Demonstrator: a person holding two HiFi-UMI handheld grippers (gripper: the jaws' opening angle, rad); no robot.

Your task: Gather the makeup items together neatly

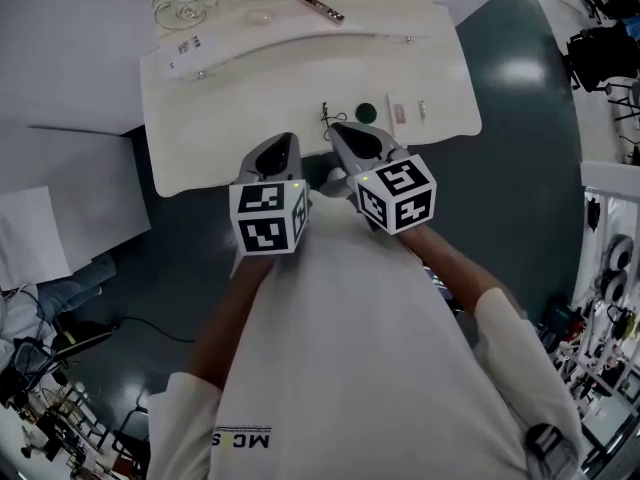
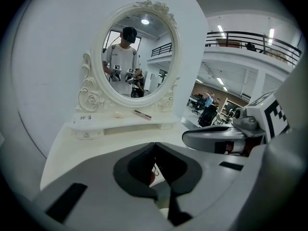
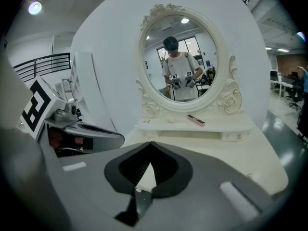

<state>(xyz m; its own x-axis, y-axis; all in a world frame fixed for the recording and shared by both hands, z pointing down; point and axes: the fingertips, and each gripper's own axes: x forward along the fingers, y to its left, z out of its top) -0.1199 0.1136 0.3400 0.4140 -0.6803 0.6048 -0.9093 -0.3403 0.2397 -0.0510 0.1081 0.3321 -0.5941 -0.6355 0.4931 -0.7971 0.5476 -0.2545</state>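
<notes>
A white vanity table [image 1: 230, 128] carries the makeup items. On its raised shelf lies a dark and pink stick [image 1: 322, 7] [image 2: 142, 114] [image 3: 196, 120] with a small pale oval piece [image 1: 262, 16] to its left. On the lower top sit a dark green round compact [image 1: 366, 112], a pale pink flat packet [image 1: 397, 114] and a thin wire pin [image 1: 325, 116]. Both grippers hover over the table's front edge, side by side. My left gripper [image 1: 282, 151] [image 2: 154, 144] has its tips touching, and nothing shows pinched between them. My right gripper [image 1: 348, 136] [image 3: 150, 143] is shut and empty, close to the compact.
An oval mirror [image 2: 137, 52] [image 3: 183, 57] in an ornate white frame stands at the table's back against a white wall. A small printed label [image 1: 185, 44] lies at the shelf's left end. Dark green floor [image 1: 520, 88] surrounds the table; cluttered gear stands at the far right.
</notes>
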